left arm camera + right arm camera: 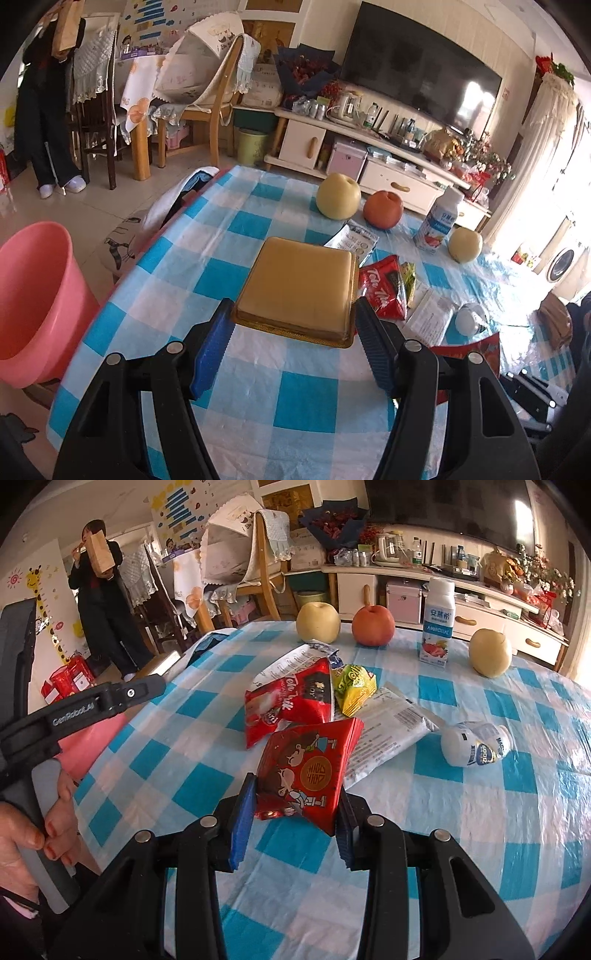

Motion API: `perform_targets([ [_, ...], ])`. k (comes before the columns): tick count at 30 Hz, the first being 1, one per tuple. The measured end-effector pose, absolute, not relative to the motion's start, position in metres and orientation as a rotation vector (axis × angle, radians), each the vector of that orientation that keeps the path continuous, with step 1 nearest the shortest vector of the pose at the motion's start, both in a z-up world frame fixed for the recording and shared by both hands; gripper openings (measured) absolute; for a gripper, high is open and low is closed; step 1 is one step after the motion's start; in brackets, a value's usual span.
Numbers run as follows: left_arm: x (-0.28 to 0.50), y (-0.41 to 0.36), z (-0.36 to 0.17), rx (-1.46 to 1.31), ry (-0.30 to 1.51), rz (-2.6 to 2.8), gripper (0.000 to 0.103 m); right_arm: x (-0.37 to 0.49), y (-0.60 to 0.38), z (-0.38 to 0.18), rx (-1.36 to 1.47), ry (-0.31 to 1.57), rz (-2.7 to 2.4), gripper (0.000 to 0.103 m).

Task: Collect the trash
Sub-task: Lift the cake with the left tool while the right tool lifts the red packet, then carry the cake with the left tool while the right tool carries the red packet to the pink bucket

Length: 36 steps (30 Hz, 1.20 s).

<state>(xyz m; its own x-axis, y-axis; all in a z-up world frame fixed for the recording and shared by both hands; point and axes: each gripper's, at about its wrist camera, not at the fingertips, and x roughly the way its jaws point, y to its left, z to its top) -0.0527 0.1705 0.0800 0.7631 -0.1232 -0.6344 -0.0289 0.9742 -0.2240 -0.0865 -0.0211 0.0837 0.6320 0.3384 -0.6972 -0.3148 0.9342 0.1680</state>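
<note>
Left hand-held gripper (293, 325) clamps the tan box (299, 284) above the table (221, 369); right hand-held gripper (295, 812) pinches a red packet (306, 768).

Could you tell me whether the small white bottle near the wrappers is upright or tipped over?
Tipped over: the small white bottle lies sideways on the checked tablecloth.

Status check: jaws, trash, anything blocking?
Left gripper jaws shut on flat tan square box. Right gripper jaws shut on red cartoon-print packet. Pink plastic bucket beside table, path unobstructed.
</note>
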Motion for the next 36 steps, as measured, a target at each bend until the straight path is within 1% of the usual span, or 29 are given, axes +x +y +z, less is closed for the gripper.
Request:
perform_targets([
  [19,-0.063,0.211,0.091,-0.297,0.648,0.002,0.067,-0.097,0.035,0.097,-0.029,0.776,0.404,0.040],
  [36,-0.072,0.276,0.093,-0.399,0.624,0.138,0.067,-0.096,0.110,0.093,-0.102,0.785,0.513,0.040],
])
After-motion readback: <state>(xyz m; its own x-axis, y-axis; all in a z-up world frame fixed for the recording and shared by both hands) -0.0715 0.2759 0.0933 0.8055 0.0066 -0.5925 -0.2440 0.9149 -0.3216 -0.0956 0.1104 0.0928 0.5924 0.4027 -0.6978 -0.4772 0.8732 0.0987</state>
